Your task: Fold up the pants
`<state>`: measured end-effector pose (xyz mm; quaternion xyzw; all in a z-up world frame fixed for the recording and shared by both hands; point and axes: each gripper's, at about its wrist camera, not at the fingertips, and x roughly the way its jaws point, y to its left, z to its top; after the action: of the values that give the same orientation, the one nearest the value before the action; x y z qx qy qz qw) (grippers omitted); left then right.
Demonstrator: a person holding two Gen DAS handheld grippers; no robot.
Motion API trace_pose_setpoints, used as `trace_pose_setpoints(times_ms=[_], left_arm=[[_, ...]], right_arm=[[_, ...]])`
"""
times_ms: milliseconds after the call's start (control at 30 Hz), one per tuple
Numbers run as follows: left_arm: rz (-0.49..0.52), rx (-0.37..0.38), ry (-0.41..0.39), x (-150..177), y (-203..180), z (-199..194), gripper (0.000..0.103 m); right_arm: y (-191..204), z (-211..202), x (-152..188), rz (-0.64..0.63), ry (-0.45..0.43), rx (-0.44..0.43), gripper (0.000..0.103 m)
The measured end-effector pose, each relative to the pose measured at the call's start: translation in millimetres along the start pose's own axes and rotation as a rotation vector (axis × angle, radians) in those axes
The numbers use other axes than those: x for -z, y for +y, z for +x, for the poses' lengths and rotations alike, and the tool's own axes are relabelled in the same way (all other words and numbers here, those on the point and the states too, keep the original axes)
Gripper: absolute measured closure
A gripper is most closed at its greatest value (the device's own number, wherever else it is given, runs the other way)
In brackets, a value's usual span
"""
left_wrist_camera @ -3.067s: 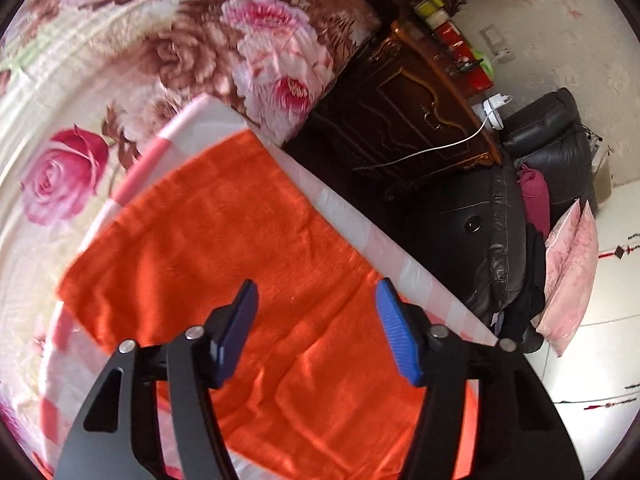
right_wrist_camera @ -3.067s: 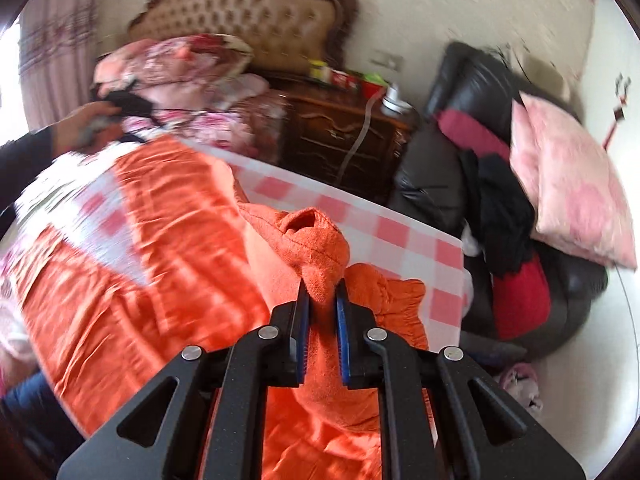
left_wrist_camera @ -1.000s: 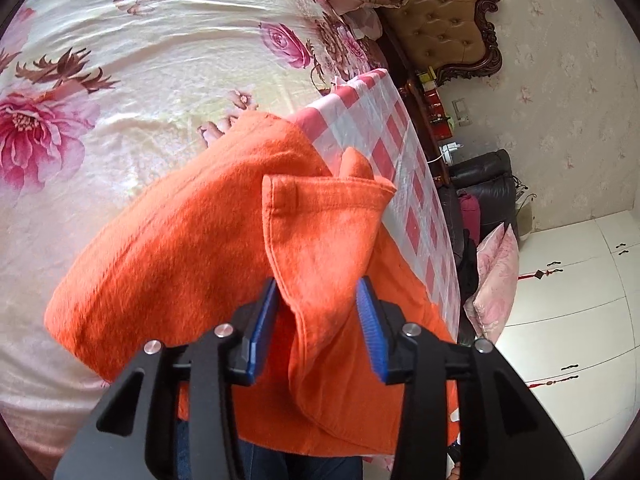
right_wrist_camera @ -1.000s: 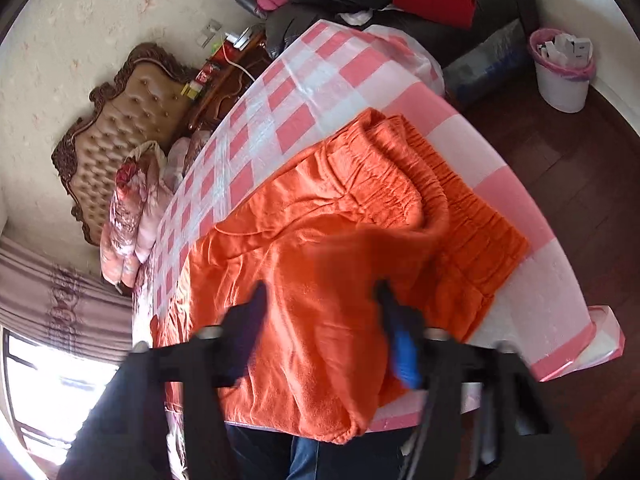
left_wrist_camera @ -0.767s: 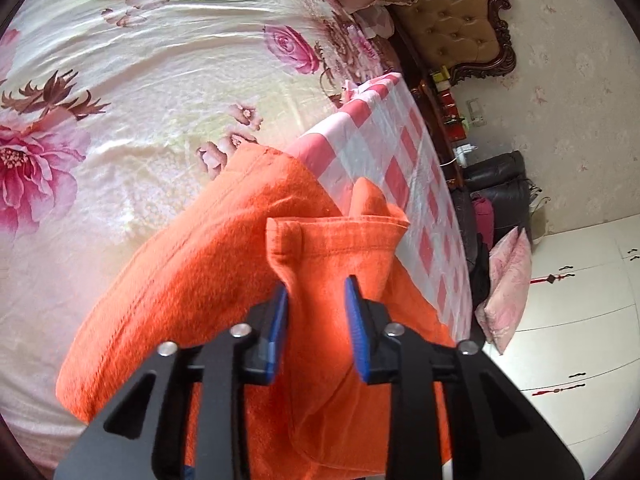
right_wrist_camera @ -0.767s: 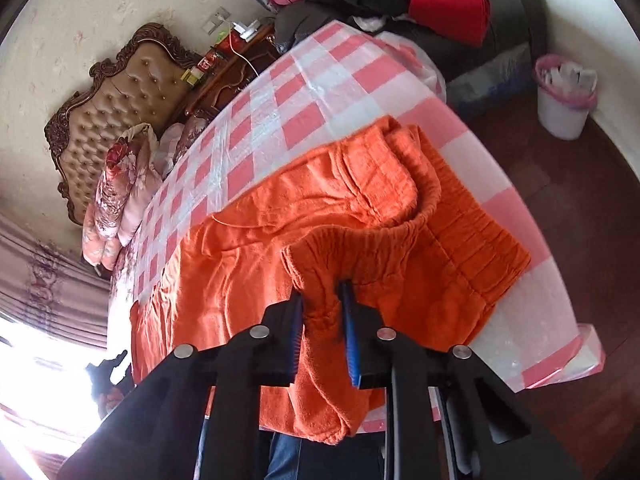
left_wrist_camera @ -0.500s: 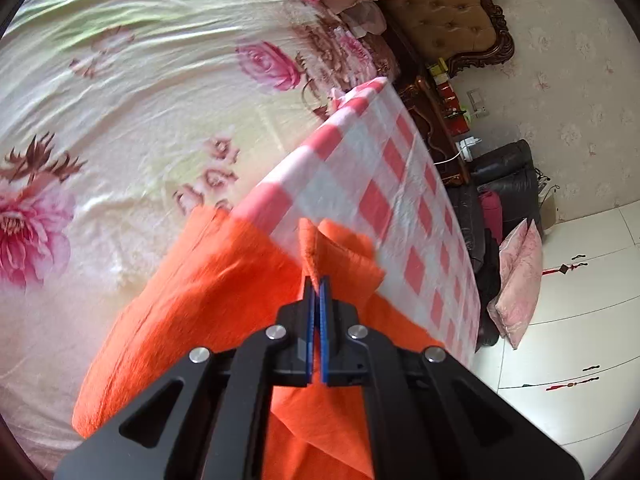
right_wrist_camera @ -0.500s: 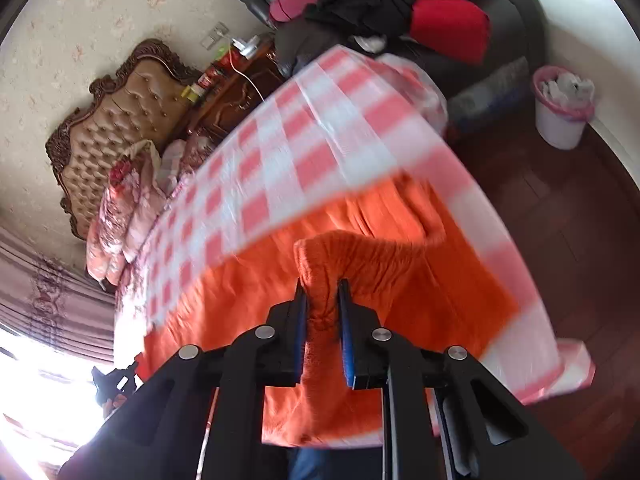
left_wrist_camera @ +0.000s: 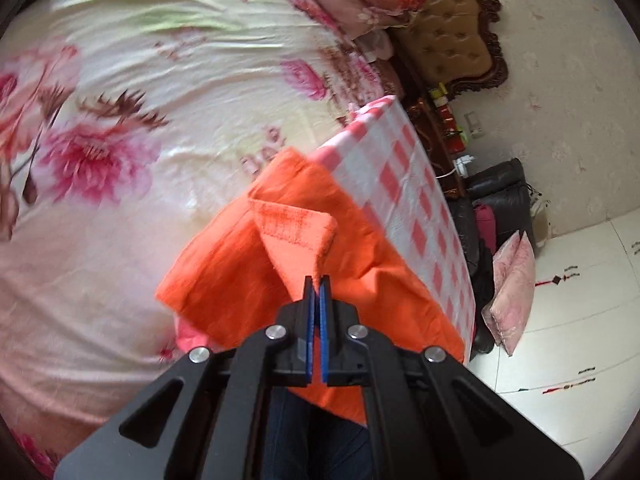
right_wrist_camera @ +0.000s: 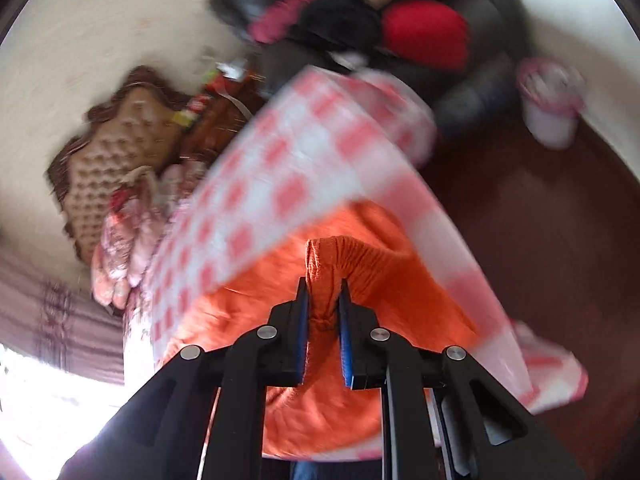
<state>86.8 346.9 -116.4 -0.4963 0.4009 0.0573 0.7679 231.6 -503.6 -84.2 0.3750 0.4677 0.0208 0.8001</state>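
The orange pants (left_wrist_camera: pixel 248 264) lie on a pink-and-white checked cloth (left_wrist_camera: pixel 404 184) on the bed. My left gripper (left_wrist_camera: pixel 316 284) is shut on a hemmed leg end and holds it lifted above the rest of the pants. My right gripper (right_wrist_camera: pixel 322 296) is shut on the bunched elastic waistband of the pants (right_wrist_camera: pixel 348 256) and holds it raised. The right wrist view is blurred by motion. The checked cloth (right_wrist_camera: pixel 280 168) shows beyond the waistband.
A floral bedspread (left_wrist_camera: pixel 120 120) covers the bed to the left. A tufted headboard (left_wrist_camera: pixel 452 20) and a dark nightstand (left_wrist_camera: pixel 436 120) stand beyond. A black sofa with clothes (right_wrist_camera: pixel 360 20) and a white bin (right_wrist_camera: pixel 552 112) stand on the dark floor.
Both grippers closed on the pants and lifted: the left one onto the leg hem, the right one onto the waistband. Both have pulled the cloth back toward the near edge.
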Motion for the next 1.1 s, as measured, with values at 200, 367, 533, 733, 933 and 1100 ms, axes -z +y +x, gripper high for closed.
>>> trace_pose_setpoints(times_ms=[200,367,533,733,933,1100], left_arm=[[-0.035,0.020,-0.002,-7.8,19.6,-3.3,0.102],[-0.068,-0.003,0.042,2.2,32.1,2.8,0.102],[-0.072,-0.022,0.041,12.6,43.8,5.4,0.101],[-0.106,0.002,0.034,6.7,49.0,5.5,0.067],[-0.027,-0.105,0.038,-9.0,29.2,6.7,0.094],[0.183,-0.126,0.070,-80.5,-83.9,1.0,0.095]], right_arm=[[-22.0,0.6,3.0,0.046,0.003,0.072,0.090],[-27.3,8.0,10.3,0.007,0.031,0.224,0.091],[-24.4,9.7,16.4,-0.032,0.030,0.300,0.092],[-10.5,23.5,18.4,-0.128,0.030,0.388,0.089],[-3.2,23.6,11.5,-0.115,0.042,0.375,0.091],[62.9,-7.0,-42.1,-0.148,-0.025,0.176,0.094]])
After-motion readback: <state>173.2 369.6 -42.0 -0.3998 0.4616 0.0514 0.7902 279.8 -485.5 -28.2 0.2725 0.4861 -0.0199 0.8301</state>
